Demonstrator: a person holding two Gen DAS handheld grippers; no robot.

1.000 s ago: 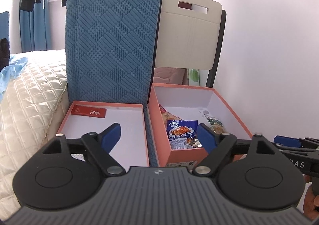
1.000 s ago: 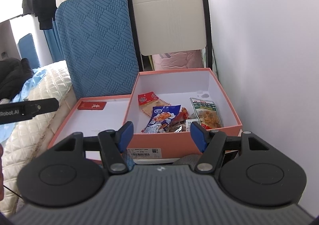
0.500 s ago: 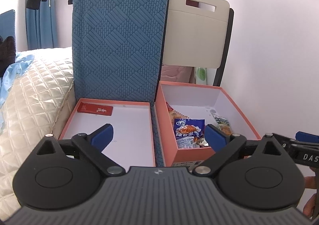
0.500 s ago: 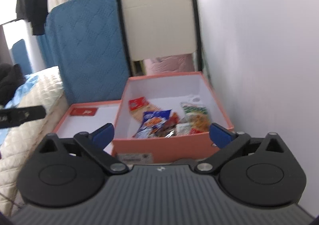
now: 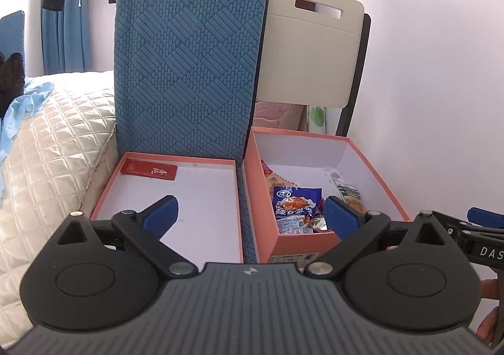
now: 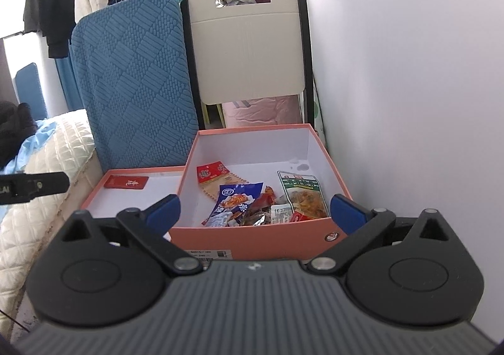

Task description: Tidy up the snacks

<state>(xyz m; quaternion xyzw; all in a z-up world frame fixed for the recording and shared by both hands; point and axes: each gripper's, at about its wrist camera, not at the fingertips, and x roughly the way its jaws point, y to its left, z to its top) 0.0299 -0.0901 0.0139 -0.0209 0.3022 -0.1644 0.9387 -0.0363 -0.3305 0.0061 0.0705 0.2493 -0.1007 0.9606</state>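
Foil and plastic snack packets (image 6: 258, 197) lie heaped in the deep orange cardboard box (image 6: 252, 230), while one flat red packet (image 6: 126, 182) sits alone at the far end of the shallow orange lid tray (image 5: 239, 213) just beside it. A second ago both pairs of jaws were narrower. Now the left gripper (image 5: 250, 213) and right gripper (image 6: 253, 213) stand wide apart, empty, short of the boxes: likely readied for the next pick.

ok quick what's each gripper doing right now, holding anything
left gripper: jaws open, holding nothing.
right gripper: jaws open, holding nothing.
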